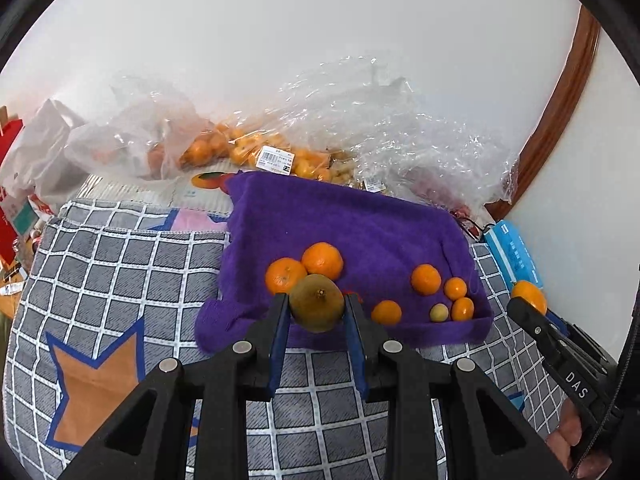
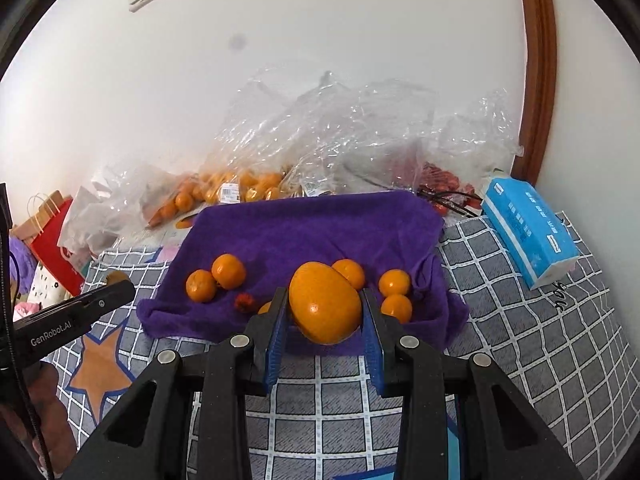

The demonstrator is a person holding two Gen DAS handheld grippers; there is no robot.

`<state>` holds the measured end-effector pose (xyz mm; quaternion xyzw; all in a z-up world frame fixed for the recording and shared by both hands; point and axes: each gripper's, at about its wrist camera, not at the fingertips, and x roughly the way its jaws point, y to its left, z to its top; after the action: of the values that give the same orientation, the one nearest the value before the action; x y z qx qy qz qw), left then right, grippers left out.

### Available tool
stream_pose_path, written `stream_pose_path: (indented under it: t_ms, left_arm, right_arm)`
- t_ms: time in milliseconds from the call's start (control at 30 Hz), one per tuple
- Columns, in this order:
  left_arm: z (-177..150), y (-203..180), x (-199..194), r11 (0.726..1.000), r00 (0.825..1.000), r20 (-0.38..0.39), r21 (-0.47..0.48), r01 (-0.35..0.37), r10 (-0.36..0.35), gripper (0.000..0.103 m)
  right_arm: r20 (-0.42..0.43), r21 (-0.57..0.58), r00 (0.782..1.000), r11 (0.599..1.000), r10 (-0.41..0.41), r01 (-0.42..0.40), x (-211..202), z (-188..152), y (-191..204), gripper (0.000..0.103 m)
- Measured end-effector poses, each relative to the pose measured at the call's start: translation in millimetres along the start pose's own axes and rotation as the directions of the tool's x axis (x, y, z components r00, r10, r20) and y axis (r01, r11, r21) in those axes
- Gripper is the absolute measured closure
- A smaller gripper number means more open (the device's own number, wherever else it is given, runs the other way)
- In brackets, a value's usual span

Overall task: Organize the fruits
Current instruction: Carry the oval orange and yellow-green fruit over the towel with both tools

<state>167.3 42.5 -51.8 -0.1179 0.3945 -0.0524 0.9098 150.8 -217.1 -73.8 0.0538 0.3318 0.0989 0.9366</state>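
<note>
Both grippers are carrying fruit above the near edge of the purple towel [image 1: 360, 220]. The left gripper [image 1: 316, 308] is clenching a brown-green kiwi [image 1: 317, 307] side-on between its blue pads, stem end facing the camera. The right gripper [image 2: 325, 308] is pinching a large egg-shaped orange fruit [image 2: 325, 304] across its width. On the towel, mandarins [image 1: 304, 266] are lying paired at left and smaller kumquats [image 1: 456, 298] clustered at right, apparently sorted by kind. Judgement: each held fruit is awaiting its own spot.
</note>
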Motion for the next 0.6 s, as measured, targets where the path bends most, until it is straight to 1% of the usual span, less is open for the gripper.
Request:
stream_pose_path:
  t_ms: [400,600]
  left_arm:
    - [8.8,-5.5,20.3,1.0,1.0,-0.018,0.004,0.01,-0.01,0.077]
    - [16.8,7.7,28.0,1.0,1.0,-0.017,-0.024,-0.003,0.002,0.077]
  right_arm:
    - [-0.023,0.012,1.0,1.0,-0.002,0.003,19.8,6.3,-7.7,0.068]
    - [-0.027,0.017,1.0,1.0,-0.016,0.016,27.5,10.4,-14.1,0.068]
